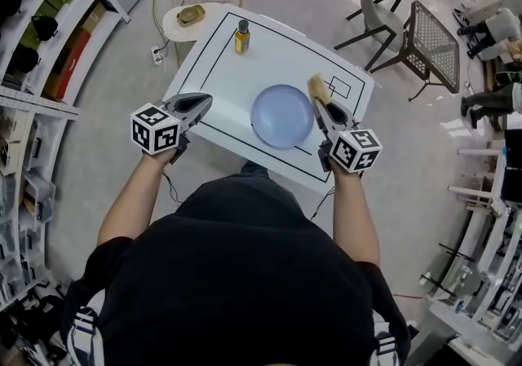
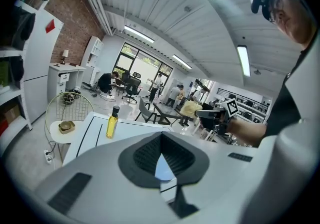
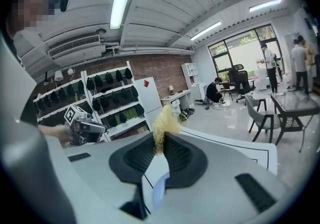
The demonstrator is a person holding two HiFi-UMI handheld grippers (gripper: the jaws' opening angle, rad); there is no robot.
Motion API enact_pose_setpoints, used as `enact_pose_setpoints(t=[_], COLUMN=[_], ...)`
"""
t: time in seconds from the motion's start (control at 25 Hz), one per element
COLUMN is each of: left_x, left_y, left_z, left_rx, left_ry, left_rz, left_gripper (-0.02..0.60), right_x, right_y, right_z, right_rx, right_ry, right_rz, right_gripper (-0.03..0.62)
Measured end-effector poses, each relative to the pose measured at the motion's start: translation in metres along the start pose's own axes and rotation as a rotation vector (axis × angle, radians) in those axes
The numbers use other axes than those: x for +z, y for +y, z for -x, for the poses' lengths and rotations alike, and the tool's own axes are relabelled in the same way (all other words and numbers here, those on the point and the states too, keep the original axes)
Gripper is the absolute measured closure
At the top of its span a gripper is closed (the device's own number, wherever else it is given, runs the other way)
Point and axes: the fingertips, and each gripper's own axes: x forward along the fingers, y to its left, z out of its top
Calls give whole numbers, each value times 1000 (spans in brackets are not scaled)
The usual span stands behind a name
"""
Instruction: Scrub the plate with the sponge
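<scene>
The right gripper [image 1: 317, 102] is clamped on the sponge [image 1: 318, 88] and holds it up at the right edge of the plate [image 1: 282, 116], which lies flat near the front of the worktop [image 1: 269, 55]. The left gripper [image 1: 204, 100], jaws together and empty, hangs left of the plate. Scrubbing looks about to start. Next, the sponge must come down onto the plate's face, and the left gripper may need to steady the rim.

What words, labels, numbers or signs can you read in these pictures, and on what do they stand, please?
No readable text anywhere.
Left cube, right cube: black-and-white marker patterns only, no letters.
Bottle: any label is too small to read.
Table: drawn black lines, no words.
</scene>
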Motion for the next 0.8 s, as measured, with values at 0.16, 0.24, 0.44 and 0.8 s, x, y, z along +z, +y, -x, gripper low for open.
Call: enact_pose_setpoints(t=[0.16,0.24,0.44,0.8], left_x=[-3,-5,-15,-42], left_y=[7,8,5,17], left_z=[-19,-30,-55,-90], left_rx=[-2,-10,-32,-34], left_ry=[25,35,67,114], left_rz=[4,4,18,79], left_gripper=[574,574,574,574], right_x=[-14,-22,-43,-78], right_y=[-8,-12,-28,-50], right_z=[-18,-26,-41,-66], right_rx=[13,16,10,49], right_ry=[47,70,147,255], right_rz=[1,5,16,29], right_gripper=[546,546,546,546])
